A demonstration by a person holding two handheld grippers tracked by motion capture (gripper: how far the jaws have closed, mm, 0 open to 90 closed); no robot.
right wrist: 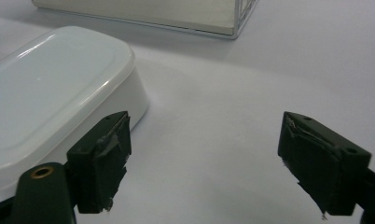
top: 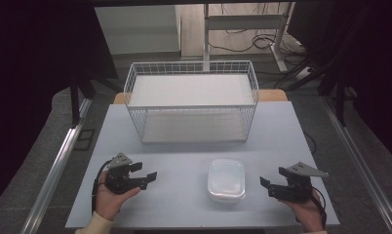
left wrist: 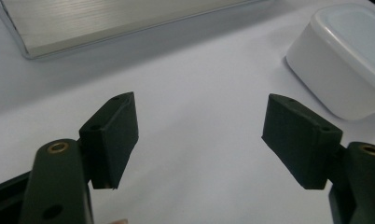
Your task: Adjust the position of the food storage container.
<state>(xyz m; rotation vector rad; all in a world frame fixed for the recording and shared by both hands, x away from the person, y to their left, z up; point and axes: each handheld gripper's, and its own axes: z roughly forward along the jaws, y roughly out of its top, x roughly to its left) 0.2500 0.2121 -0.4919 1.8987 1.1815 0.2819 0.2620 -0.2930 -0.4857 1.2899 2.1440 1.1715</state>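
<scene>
A: On the tabletop (top: 184, 204), between the left claw (top: 144, 176) and right claw (top: 272, 186), sits a lidded white plastic container (top: 226, 179), in front of the wire basket (top: 191, 100). Both claws gape, holding nothing.

B: Looks light, stiff, kinda slick. I'd pinch the side walls under the lid rim.

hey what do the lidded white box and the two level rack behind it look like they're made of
The white box looks like plastic: smooth, glossy highlights on its lid, rounded moulded corners and a slightly see-through top. The rack looks like white-coated metal wire, going by its thin grid sides; its two shelves appear to be flat matte panels, material unclear.
</scene>
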